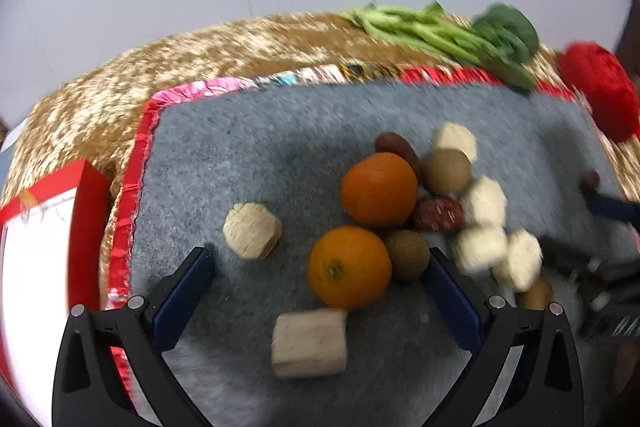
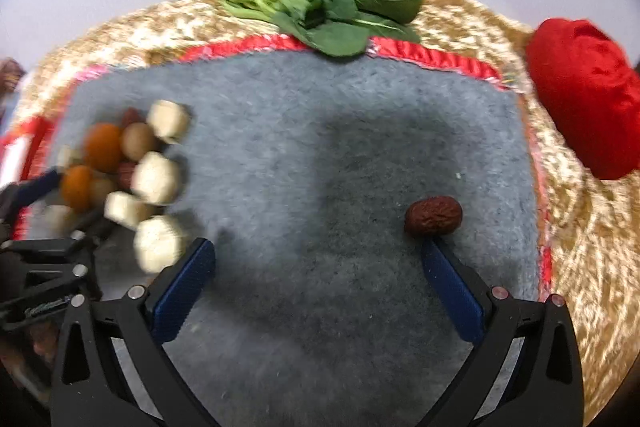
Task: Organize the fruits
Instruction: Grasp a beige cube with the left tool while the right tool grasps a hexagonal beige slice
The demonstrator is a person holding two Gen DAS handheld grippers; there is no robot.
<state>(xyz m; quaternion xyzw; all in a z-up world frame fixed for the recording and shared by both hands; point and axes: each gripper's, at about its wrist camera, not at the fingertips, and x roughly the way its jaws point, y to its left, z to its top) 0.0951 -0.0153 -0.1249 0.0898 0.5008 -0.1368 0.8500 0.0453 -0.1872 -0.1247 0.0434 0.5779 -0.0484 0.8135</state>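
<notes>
Grey felt, fruit heaped on one side and a lone date on the other: sorting looks barely begun.

Both grippers hang wide open and hold nothing. The left gripper (image 1: 320,267) frames the near orange (image 1: 349,267) in the mixed pile of oranges, brown round fruits, red dates and pale cut chunks; closing on it calls for lowering without nudging its neighbours (they touch). The right gripper (image 2: 318,257) has the single red date (image 2: 433,216) just past its right finger. The grey mat (image 2: 320,147), red-trimmed, lies on a golden woven cloth (image 2: 580,247) beside leafy greens (image 2: 340,11) and a red bundle (image 2: 584,95), before a plain pale wall.
</notes>
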